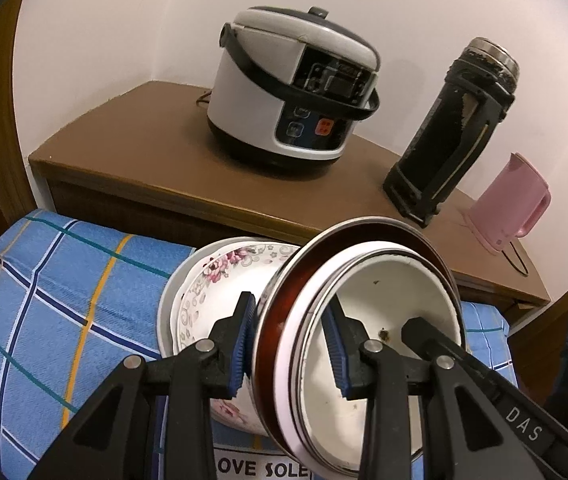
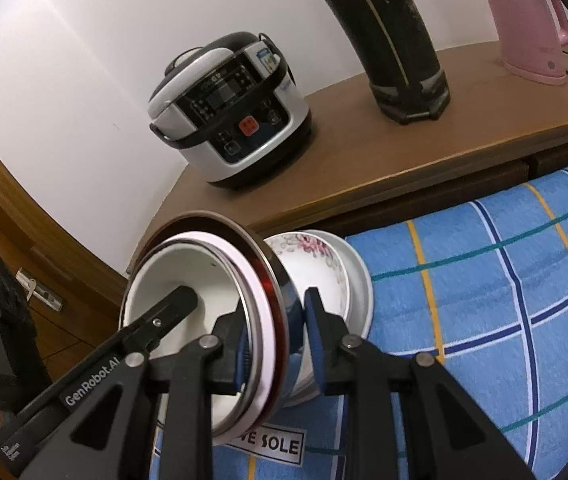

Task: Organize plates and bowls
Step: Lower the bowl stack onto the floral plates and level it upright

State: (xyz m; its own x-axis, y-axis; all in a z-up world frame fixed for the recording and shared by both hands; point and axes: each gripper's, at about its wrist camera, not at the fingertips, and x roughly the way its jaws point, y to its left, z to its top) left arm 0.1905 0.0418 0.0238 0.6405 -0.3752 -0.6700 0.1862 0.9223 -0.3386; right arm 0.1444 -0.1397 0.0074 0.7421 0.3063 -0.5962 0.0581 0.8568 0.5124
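A nested stack of bowls (image 1: 383, 312) is held tilted on its side above the blue plaid cloth (image 1: 64, 300): a white inner bowl, a pink-rimmed one and a dark red steel-rimmed one. My left gripper (image 1: 289, 344) is shut on the stack's rim. My right gripper (image 2: 280, 340) is shut on the same stack (image 2: 212, 304) from the other side. Behind the stack, a floral bowl (image 1: 220, 300) sits in a white plate (image 1: 166, 304); both also show in the right wrist view, the floral bowl (image 2: 315, 264) and the plate (image 2: 359, 280).
A brown cabinet (image 1: 144, 164) behind the cloth carries a rice cooker (image 1: 291, 100), a black thermos (image 1: 451, 128) and a pink kettle (image 1: 507, 204). A white wall stands behind. A wooden door with a handle (image 2: 40, 292) is at the left in the right wrist view.
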